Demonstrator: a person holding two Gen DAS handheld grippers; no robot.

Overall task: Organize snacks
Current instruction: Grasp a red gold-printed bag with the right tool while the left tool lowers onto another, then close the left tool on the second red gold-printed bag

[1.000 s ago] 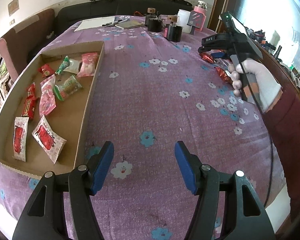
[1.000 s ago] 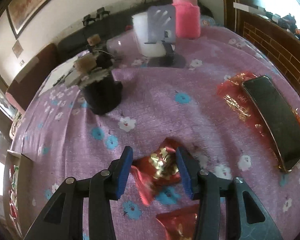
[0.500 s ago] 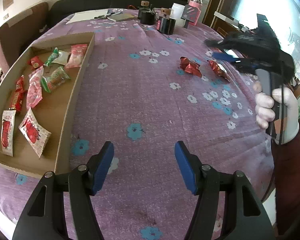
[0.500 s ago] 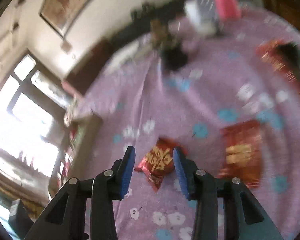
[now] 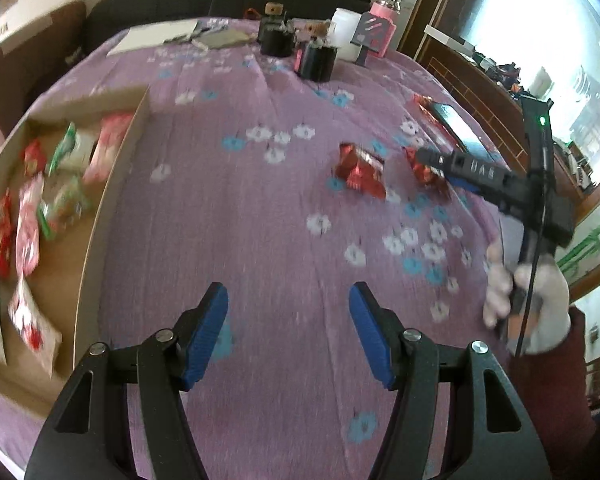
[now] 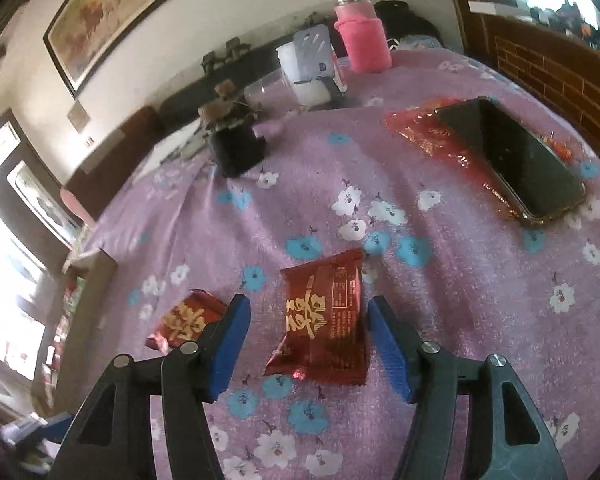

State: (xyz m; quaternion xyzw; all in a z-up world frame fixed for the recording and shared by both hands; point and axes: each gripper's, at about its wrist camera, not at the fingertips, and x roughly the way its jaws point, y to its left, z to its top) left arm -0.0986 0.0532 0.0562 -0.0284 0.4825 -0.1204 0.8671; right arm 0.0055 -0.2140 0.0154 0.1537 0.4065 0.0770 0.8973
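Observation:
A flat red snack packet (image 6: 326,318) with gold characters lies on the purple floral cloth between the open jaws of my right gripper (image 6: 308,342). A second, crumpled red packet (image 6: 188,320) lies just left of the left finger. In the left wrist view both packets show on the cloth, one (image 5: 358,170) in the middle and one (image 5: 424,168) under the right gripper's body (image 5: 480,178). My left gripper (image 5: 288,332) is open and empty over bare cloth. The cardboard tray (image 5: 112,168) at the left holds several snack packets.
A phone (image 6: 512,160) lies on a red foil bag (image 6: 428,132) at the right. Black pots (image 6: 238,144), a white cup (image 6: 304,72) and a pink bottle (image 6: 362,32) stand at the back. The tray's corner (image 6: 96,268) shows at the left. Papers (image 5: 160,38) lie far back.
My right gripper let go of the crumpled red packet, which now lies to its left, and moved to straddle the flat red packet. The left gripper stayed open, its view swinging right.

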